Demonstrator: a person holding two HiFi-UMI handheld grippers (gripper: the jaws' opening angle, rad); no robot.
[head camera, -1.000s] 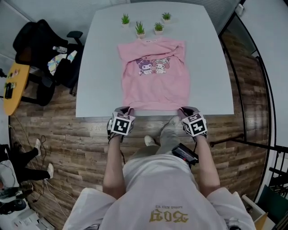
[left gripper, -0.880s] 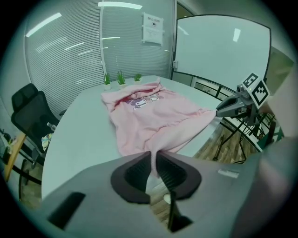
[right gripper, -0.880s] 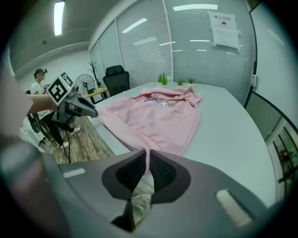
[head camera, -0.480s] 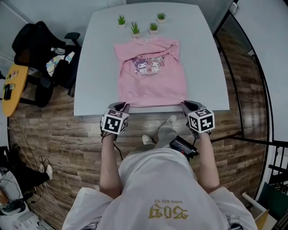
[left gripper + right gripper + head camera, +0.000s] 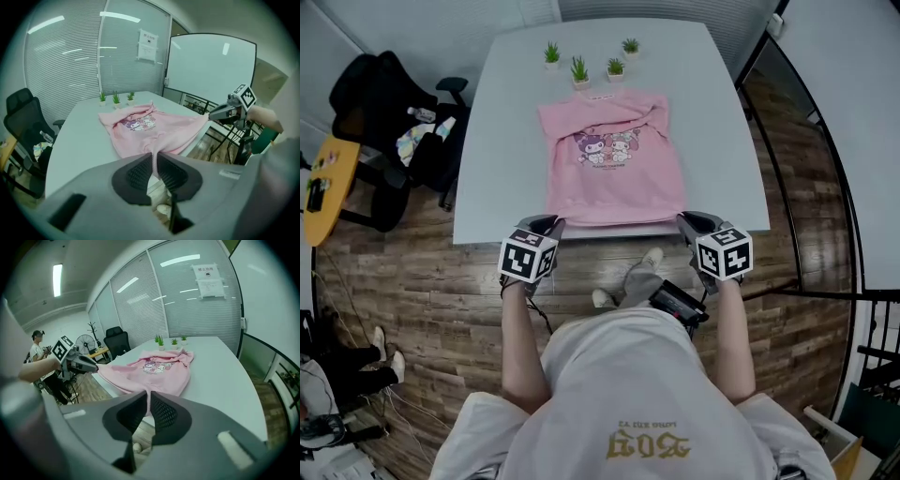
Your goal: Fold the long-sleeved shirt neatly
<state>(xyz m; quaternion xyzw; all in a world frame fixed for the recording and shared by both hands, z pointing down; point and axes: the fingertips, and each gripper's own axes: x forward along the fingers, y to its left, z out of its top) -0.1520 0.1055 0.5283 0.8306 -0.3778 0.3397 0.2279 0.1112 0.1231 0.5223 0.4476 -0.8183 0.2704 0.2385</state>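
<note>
A pink long-sleeved shirt (image 5: pixel 612 173) with a cartoon print lies on the pale grey table (image 5: pixel 497 159), sleeves folded in over the chest. Its bottom hem is at the table's near edge. My left gripper (image 5: pixel 549 225) is shut on the hem's left corner (image 5: pixel 154 157), lifted off the table. On the hem's right corner my right gripper (image 5: pixel 684 223) is shut, with pink cloth (image 5: pixel 149 397) pinched between its pads. Each gripper shows in the other's view, the right gripper (image 5: pixel 212 114) and the left gripper (image 5: pixel 96 367), with the hem stretched between them.
Three small potted plants (image 5: pixel 579 68) stand at the table's far edge behind the collar. A black office chair (image 5: pixel 389 112) with bags is left of the table, a yellow round table (image 5: pixel 323 183) beyond it. Wood floor lies below the near edge. A railing (image 5: pixel 806 169) runs on the right.
Both grippers have risen with the hem corners, lifting the shirt's near edge off the table. The grip on the cloth is unchanged.
</note>
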